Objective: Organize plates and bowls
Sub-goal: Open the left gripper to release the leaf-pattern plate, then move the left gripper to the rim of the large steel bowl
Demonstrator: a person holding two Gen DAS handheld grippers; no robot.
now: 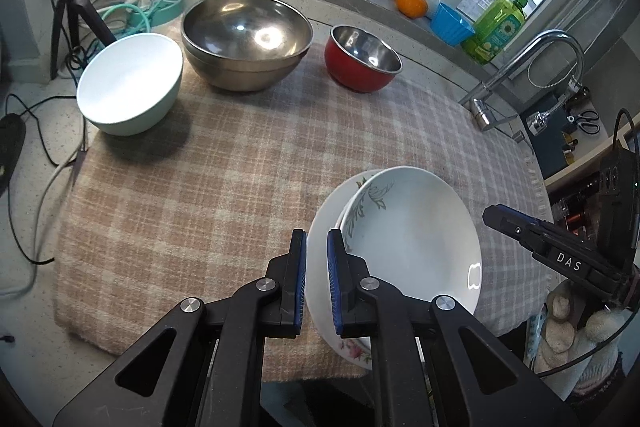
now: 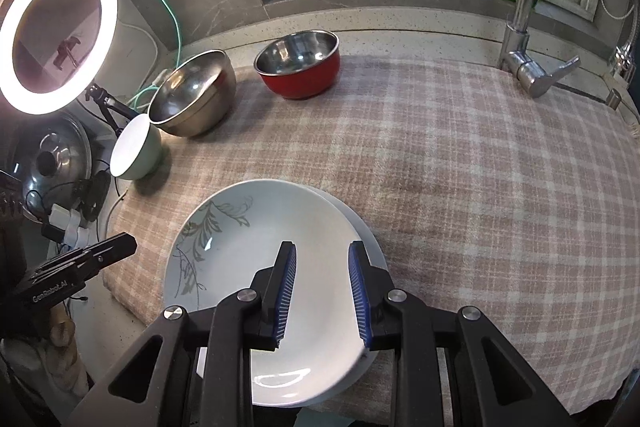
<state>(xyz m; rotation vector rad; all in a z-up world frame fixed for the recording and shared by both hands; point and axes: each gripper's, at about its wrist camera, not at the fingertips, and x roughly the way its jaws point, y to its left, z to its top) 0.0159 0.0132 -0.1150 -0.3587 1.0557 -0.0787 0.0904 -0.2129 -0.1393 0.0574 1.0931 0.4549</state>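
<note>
1. Plates: a leaf-patterned plate (image 2: pixel 240 239) lay on a plain white plate (image 2: pixel 372 239), one stack at the near edge of the checked cloth (image 1: pixel 200 187). The upper plate sat shifted a little off the lower one's centre.
2. Bowls: three stood apart along the far side of the cloth. The white bowl (image 1: pixel 128 83) was at far left, the large steel bowl (image 1: pixel 246 35) just right of it and the red bowl (image 1: pixel 362 57) further right. None was nested in another.
3. Step in hand, as a judgement: the plates looked done and the bowls were not yet gathered.
4. Next move, as a judgement: you needed to carry one gripper to the far side, widen its jaws and take a bowl by its rim. The smaller bowls would go into the steel one. The steel rims looked slick, so the bite had to be deep.
5. Left gripper (image 1: pixel 317 279): you held it just left of the stack, angled steeply down. Its jaws were drawn close with a narrow slit between them, and they pinched nothing. The right wrist view showed it clear of the plates.
6. Right gripper (image 2: pixel 322 291): you held it over the near half of the stack, also angled steeply down. Its jaws were moderately spread and empty, with the plate showing beneath the gap.
</note>
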